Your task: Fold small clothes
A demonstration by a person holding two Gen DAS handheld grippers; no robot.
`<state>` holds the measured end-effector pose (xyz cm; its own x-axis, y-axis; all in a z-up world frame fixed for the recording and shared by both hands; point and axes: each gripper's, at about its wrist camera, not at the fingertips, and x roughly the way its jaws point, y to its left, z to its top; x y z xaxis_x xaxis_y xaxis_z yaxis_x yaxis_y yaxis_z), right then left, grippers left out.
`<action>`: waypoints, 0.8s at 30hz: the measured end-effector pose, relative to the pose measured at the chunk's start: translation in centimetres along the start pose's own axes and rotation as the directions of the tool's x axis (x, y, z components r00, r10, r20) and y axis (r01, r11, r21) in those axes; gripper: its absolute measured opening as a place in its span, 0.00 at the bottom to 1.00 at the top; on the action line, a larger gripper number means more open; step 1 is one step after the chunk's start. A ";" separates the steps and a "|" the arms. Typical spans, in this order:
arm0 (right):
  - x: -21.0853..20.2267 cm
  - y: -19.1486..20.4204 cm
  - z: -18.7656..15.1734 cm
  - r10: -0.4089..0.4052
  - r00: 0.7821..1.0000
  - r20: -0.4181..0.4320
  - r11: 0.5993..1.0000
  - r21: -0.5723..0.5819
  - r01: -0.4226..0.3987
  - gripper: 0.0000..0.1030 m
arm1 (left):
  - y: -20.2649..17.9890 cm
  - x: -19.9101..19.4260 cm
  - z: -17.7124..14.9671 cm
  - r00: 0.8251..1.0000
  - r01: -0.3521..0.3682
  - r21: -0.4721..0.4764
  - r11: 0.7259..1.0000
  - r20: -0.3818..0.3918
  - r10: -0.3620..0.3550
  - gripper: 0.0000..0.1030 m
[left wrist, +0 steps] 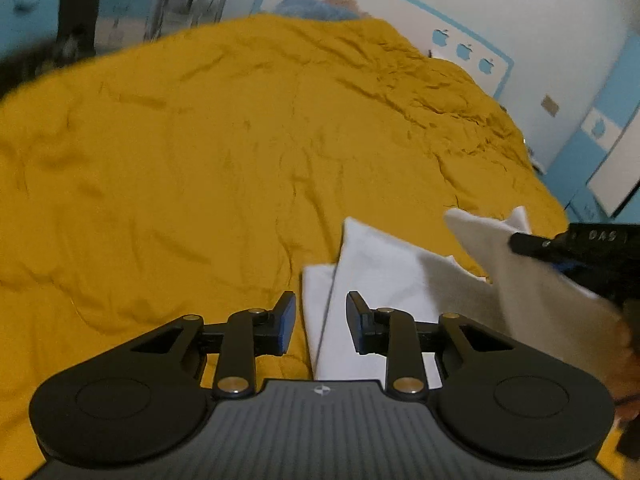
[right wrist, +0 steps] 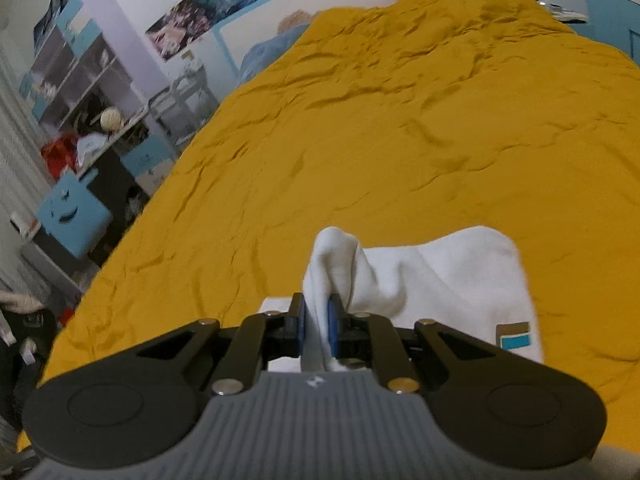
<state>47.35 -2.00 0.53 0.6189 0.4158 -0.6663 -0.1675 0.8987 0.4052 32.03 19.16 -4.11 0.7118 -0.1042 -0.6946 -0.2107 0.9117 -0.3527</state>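
1. Work surface: a bed covered by a wrinkled mustard-yellow blanket point(left wrist: 200, 140) fills most of both wrist views.
2. Task item: a small white garment point(left wrist: 380, 276) lies on the blanket at the near right of the left wrist view, with one part raised off the surface.
3. Right gripper point(right wrist: 316, 328): the jaws are clenched on a bunched fold of the white garment. The cloth passes between the two blue pads point(right wrist: 331, 330) and rises in a hump just beyond them.
4. In the right wrist view, the rest of the garment spreads to the right over the blanket. A small brown and turquoise label point(right wrist: 514, 336) sits near its lower right edge.
5. In the left wrist view, the right gripper enters from the right edge as a black bar, with a raised flap of the garment draped at its tip.
6. Left gripper point(left wrist: 320, 324): the jaws stand apart with nothing clamped. The garment's left edge shows through the gap, lying below the fingers; contact with the cloth cannot be determined.
7. Surroundings: a light blue and white headboard point(left wrist: 400, 12) with apple shapes stands beyond the blanket. A shelf unit point(right wrist: 80, 80) and a blue box with a face point(right wrist: 74, 216) stand beside the bed on the left of the right wrist view.
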 end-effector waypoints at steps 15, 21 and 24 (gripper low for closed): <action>6.8 5.8 -2.5 0.031 0.999 -0.042 0.999 -0.017 -0.032 0.06 | 2.1 3.3 0.1 0.999 0.031 -0.062 0.998 -0.026 -0.032 0.30; 9.8 7.5 -4.2 -0.019 0.998 -0.054 0.997 -0.080 0.015 0.06 | 2.3 3.7 0.1 0.999 0.022 -0.053 0.998 -0.039 -0.024 0.30; 11.2 7.5 -4.6 -0.028 0.996 -0.089 0.994 -0.106 0.019 0.06 | 2.5 3.7 0.1 0.999 0.018 -0.057 0.998 -0.042 -0.021 0.30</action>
<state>49.51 10.01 -6.72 0.5524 0.4010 -0.7308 -0.2366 0.9160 0.3238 34.21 21.12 -7.55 0.6872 -0.1399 -0.7129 -0.2356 0.8854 -0.4008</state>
